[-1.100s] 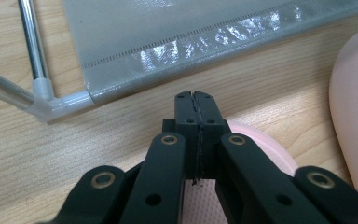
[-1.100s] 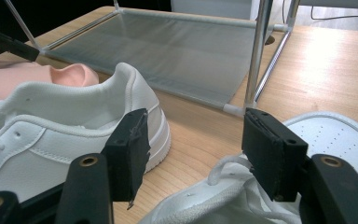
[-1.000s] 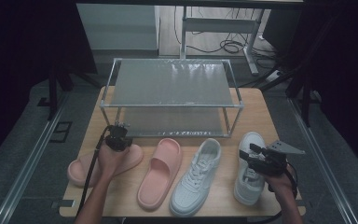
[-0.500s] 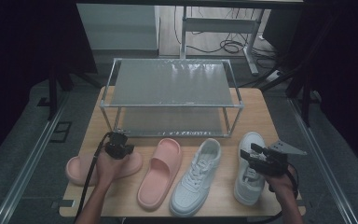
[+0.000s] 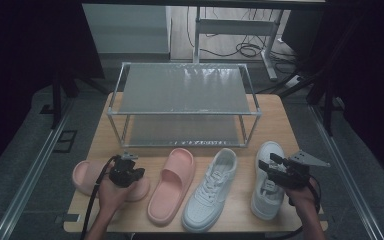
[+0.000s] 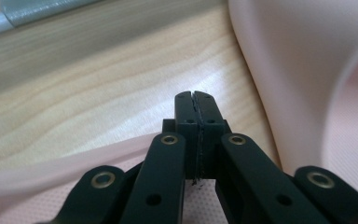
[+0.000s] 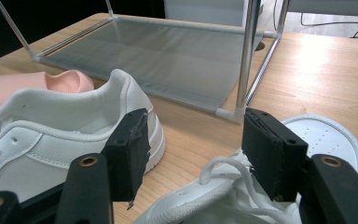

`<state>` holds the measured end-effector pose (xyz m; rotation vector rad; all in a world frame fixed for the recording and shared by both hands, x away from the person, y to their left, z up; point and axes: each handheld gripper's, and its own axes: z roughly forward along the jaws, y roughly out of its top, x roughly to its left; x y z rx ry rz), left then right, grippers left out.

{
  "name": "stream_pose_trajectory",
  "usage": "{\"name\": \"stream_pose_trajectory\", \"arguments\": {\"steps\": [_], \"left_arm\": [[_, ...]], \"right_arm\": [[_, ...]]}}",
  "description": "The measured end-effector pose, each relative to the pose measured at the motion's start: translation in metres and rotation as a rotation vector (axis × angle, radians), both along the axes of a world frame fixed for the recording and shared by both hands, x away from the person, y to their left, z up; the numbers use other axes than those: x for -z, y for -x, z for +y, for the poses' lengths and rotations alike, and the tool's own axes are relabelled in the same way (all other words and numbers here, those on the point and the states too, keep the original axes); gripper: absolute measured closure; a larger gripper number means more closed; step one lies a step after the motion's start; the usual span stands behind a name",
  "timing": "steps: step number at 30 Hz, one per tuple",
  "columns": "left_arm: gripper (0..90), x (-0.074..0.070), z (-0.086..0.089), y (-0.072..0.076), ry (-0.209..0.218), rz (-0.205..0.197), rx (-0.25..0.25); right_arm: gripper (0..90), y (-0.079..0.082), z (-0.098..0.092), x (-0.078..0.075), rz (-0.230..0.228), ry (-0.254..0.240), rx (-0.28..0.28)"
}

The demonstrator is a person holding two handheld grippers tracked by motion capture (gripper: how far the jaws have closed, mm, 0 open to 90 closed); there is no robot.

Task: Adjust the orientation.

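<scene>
Left gripper (image 6: 194,95) fingers pressed together over the left pink slipper (image 5: 92,177), half hidden beneath the hand, right gripper (image 7: 193,154) fingers spread apart above the laces of the right white sneaker (image 5: 269,175), its heel covered by the gripper, on the table (image 5: 280,120).

A light wooden counter (image 5: 280,125) carries everything. At its far half stands a metal-framed two-tier shoe rack (image 5: 185,105) with grey mesh shelves. Along the near edge four items lie in a row: a pink slipper (image 5: 87,176) at the left, a second pink slipper (image 5: 172,184) beside it, then a white sneaker (image 5: 211,190), and another white sneaker (image 5: 269,175) at the right.
</scene>
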<state>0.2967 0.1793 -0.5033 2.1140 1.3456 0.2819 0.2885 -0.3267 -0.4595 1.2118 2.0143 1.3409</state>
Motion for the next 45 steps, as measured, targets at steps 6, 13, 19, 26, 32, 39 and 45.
{"name": "stream_pose_trajectory", "arguments": {"steps": [6, 13, 19, 26, 32, 39, 45], "left_arm": [[90.0, 0.001, 0.003, 0.015, 0.017, -0.005, 0.012], [90.0, 0.004, 0.011, 0.035, 0.058, -0.01, 0.017], [90.0, 0.004, 0.015, 0.051, 0.051, -0.016, 0.023], [90.0, 0.004, 0.023, 0.069, 0.063, -0.018, 0.019], [90.0, 0.005, 0.031, 0.077, 0.081, -0.014, 0.015], [90.0, -0.01, 0.044, 0.08, 0.092, -0.071, -0.023], [90.0, -0.036, 0.079, 0.085, 0.126, -0.146, -0.108]], "right_arm": [[41.9, 0.0, 0.002, 0.001, 0.005, 0.006, -0.008], [41.8, 0.0, 0.002, 0.002, 0.008, 0.008, -0.01], [41.7, 0.0, 0.003, 0.002, 0.011, 0.013, -0.017], [41.7, 0.0, 0.002, 0.002, 0.015, 0.01, -0.014], [41.7, 0.001, 0.004, 0.002, 0.012, 0.014, -0.016], [41.7, 0.001, 0.005, 0.002, 0.012, 0.015, -0.015], [41.8, 0.001, 0.003, 0.002, 0.01, 0.012, -0.01]]}}
